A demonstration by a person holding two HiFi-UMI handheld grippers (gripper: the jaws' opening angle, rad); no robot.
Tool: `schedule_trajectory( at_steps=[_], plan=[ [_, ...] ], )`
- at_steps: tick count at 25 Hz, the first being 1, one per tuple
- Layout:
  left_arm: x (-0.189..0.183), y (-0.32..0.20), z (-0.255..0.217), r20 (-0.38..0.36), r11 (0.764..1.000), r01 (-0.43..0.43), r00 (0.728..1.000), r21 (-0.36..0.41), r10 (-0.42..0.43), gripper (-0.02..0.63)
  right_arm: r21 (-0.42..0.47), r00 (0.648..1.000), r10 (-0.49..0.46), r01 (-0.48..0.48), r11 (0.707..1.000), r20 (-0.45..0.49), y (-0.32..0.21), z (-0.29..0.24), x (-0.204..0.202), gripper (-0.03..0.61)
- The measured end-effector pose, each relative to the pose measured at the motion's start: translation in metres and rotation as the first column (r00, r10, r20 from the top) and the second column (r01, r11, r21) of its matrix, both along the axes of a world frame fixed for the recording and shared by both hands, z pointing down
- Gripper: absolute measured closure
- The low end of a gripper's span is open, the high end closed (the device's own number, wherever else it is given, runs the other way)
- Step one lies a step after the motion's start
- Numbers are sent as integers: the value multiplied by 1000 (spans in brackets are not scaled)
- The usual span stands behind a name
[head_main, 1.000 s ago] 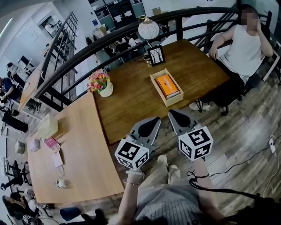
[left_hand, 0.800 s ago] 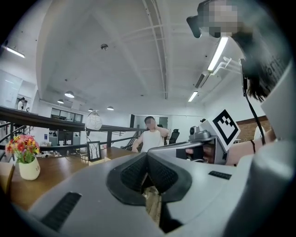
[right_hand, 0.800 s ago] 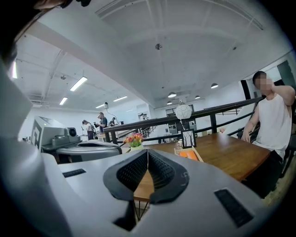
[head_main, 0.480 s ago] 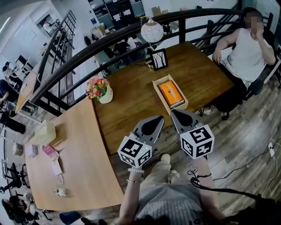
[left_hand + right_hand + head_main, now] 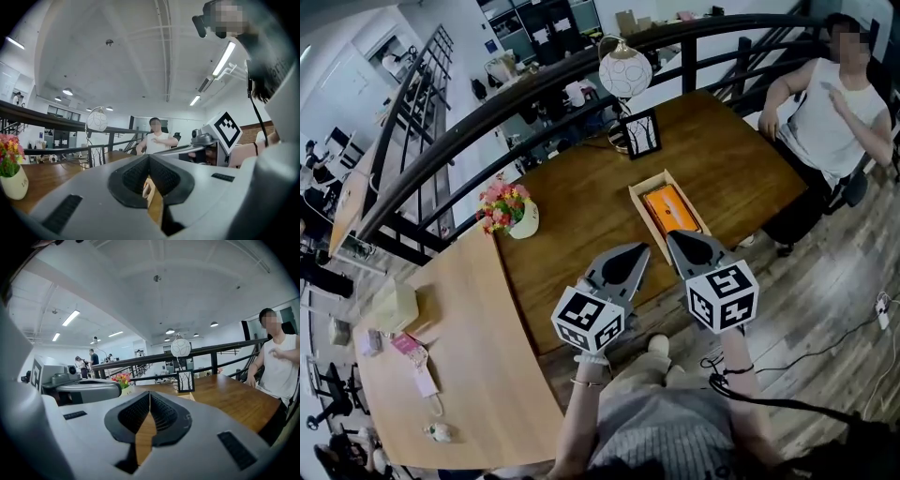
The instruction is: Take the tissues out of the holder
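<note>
A light wooden holder lies on the dark wooden table, with an orange tissue pack inside it. Both grippers hover side by side at the table's near edge, just short of the holder. My left gripper points at the holder's near left corner, its jaws pressed together on nothing. My right gripper is shut and empty too, its tip over the holder's near end. Seen from the left gripper view, the left gripper is shut, and from the right gripper view so is the right gripper.
A flower pot stands at the table's left, a framed picture and a globe lamp at its far edge by the black railing. A person sits at the right end. A paler table adjoins on the left.
The view has moved in on the table and the holder now sits closer to both gripper tips. Both grippers stay shut. The seated person has moved an arm.
</note>
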State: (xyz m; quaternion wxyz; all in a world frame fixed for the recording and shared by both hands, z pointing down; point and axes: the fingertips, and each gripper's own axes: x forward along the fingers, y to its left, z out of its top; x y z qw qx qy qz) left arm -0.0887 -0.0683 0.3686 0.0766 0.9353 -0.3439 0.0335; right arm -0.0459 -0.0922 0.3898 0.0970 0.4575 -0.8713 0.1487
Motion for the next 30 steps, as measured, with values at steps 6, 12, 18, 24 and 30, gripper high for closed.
schedule_trajectory(
  at_steps=[6, 12, 18, 24, 30],
  plan=[
    [6, -12, 15, -4, 999, -33, 999, -40, 33, 606, -74, 1000, -7, 6, 997, -19, -16, 19, 2, 565],
    [10, -32, 36, -4, 995, -11, 1000, -99, 11, 606, -162, 997, -34, 23, 986, -65, -43, 43, 13, 561],
    [12, -58, 53, 2, 989, 18, 1000, -146, -18, 606, -283, 991, -102, 73, 956, -87, -77, 71, 10, 483],
    [9, -81, 69, 27, 987, 42, 999, -156, -38, 606, -392, 978, -168, 109, 914, -121, -100, 101, 8, 465],
    [4, -88, 83, 35, 982, 63, 998, -177, -58, 606, -435, 968, -190, 103, 895, -163, -108, 117, 10, 465]
  ],
)
